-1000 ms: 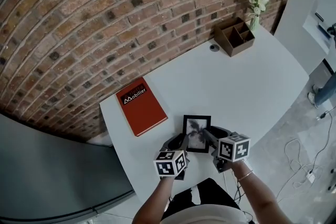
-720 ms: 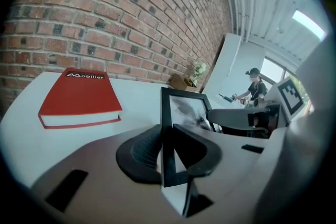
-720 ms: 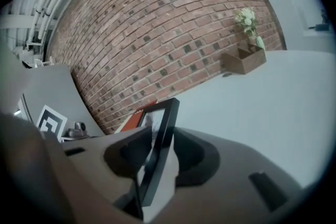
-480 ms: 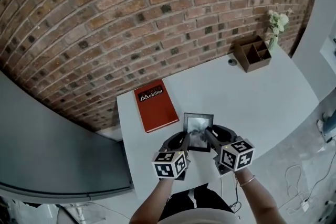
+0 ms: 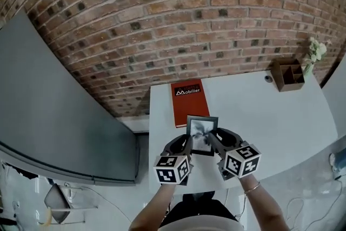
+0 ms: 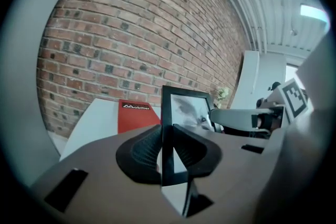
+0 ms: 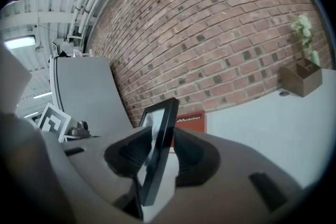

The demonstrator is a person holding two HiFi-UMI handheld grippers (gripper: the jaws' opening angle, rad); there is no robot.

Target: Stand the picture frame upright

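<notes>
picture frame (image 5: 202, 135) was held at the near edge of the bench (image 5: 281, 116), the left gripper (image 6: 163, 152) fingers pinching one side rail and the right gripper (image 7: 157, 157) fingers the other, probably to keep it steady while it was set upright.

From overhead we look steeply down on the counter (image 5: 270, 111); our two gripper views sit close, facing the brick wall (image 6: 131, 34), sharing the picture frame (image 7: 161, 139).
</notes>
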